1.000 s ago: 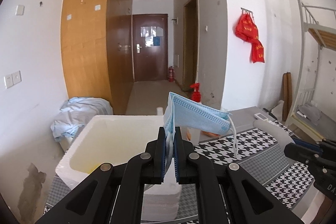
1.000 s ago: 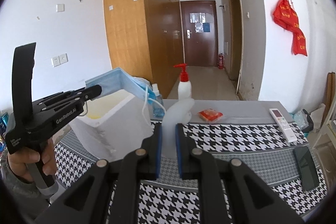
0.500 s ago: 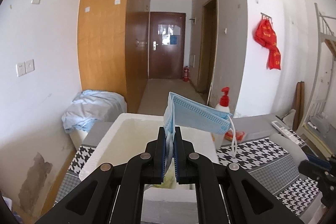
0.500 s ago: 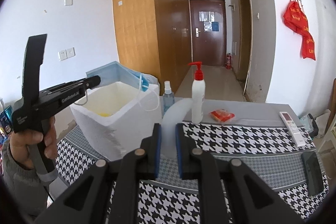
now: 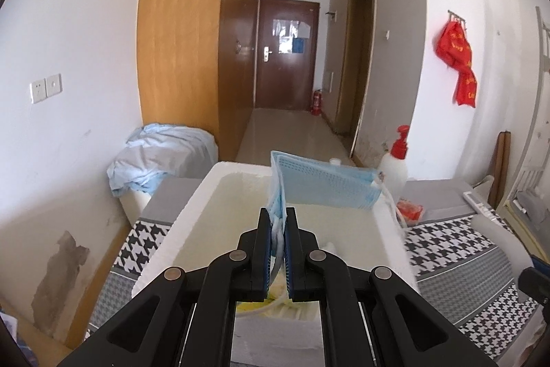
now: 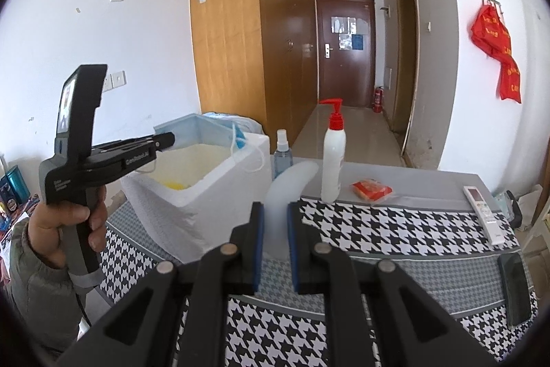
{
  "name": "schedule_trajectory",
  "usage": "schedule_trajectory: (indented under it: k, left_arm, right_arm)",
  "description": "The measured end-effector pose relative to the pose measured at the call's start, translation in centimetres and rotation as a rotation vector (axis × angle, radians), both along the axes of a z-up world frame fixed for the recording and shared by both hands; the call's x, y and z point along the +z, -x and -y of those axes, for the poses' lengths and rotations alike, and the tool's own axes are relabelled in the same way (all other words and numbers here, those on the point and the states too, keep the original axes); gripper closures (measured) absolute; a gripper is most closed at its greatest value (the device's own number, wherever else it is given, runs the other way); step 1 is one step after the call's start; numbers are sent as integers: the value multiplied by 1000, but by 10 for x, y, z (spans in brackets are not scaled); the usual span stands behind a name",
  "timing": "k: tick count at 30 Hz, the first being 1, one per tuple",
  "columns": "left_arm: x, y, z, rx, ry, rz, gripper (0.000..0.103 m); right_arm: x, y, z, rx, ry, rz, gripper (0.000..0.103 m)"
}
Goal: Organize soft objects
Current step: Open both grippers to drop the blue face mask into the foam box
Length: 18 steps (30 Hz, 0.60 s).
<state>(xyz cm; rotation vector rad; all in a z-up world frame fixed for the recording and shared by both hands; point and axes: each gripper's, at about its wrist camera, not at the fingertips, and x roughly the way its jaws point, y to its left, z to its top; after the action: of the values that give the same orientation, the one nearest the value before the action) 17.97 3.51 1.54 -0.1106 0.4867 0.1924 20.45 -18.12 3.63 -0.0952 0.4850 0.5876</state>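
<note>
My left gripper (image 5: 277, 214) is shut on a blue face mask (image 5: 323, 183) and holds it over the open white foam box (image 5: 192, 212). Something yellow and white lies on the box's floor. In the right wrist view the left gripper (image 6: 168, 138) holds the mask (image 6: 202, 131) above the box (image 6: 213, 195), ear loops dangling over its right wall. My right gripper (image 6: 276, 212) is shut on a translucent white soft piece (image 6: 287, 184) that curves up between the fingers, above the houndstooth tablecloth (image 6: 395, 222).
A spray bottle (image 6: 283, 153), a red-capped pump bottle (image 6: 333, 157), a red packet (image 6: 373, 188), a white remote (image 6: 483, 208) and a dark phone (image 6: 515, 284) are on the table. A heap of pale blue cloth (image 5: 161, 157) lies beyond the box by the wall.
My left gripper has moved left and forward with the mask, from beside the box to over its opening. The right gripper has drawn back a little, still shut on the white piece.
</note>
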Motion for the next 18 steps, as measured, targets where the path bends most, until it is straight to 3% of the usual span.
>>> schedule_trajectory:
  k: [5, 6, 9, 10, 18]
  left_arm:
    - [-2, -2, -4, 4, -6, -18, 92]
    - [-2, 0, -5, 8, -9, -18, 83]
    - [-1, 5, -9, 22, -7, -2, 34]
    - [0, 7, -10, 34, -10, 11, 26]
    - [5, 25, -16, 38, -33, 67, 1]
  right_arm:
    - [-1, -2, -5, 1, 8, -4, 88]
    - [-1, -3, -6, 2, 10, -4, 88]
    - [1, -3, -11, 8, 15, -3, 88]
    - [1, -3, -13, 11, 17, -2, 88]
    - [4, -1, -30, 35, 32, 11, 87]
